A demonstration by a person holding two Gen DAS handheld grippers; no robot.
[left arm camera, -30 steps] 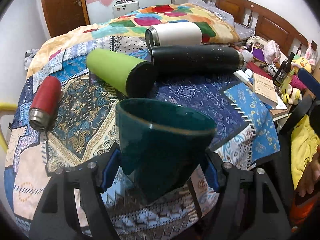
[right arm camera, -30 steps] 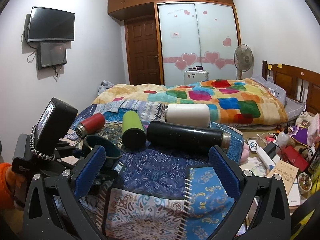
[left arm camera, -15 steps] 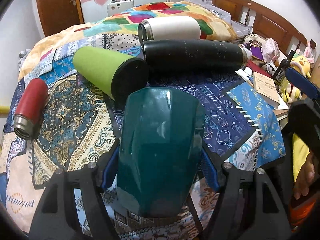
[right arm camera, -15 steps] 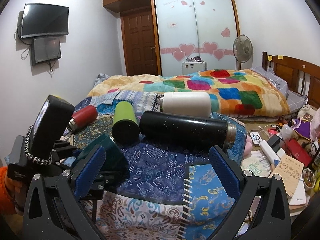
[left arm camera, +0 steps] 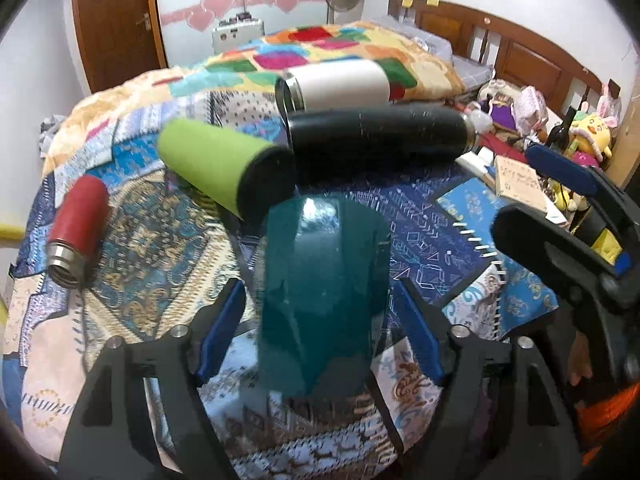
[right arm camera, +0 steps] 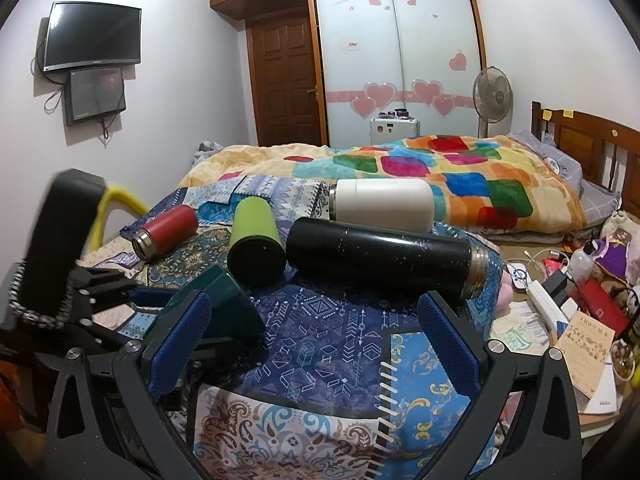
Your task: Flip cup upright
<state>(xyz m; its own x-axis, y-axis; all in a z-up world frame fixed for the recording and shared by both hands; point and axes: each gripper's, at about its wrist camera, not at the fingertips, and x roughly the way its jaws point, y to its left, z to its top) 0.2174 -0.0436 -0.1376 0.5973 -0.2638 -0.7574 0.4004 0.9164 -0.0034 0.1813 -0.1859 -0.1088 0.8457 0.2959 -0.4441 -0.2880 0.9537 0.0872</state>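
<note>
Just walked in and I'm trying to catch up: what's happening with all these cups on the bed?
A person holds a gripper in each hand. The left gripper is shut on a dark teal cup, which is tipped over, not upright. The right gripper is open and holds nothing. A red flask, green tumbler, black flask and white bottle lie on their sides on the patterned blanket.

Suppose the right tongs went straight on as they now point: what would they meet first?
Probably the black flask, lying across the cloth ahead of the open right tongs. Depth is unclear, so they might brush the cloth first.
</note>
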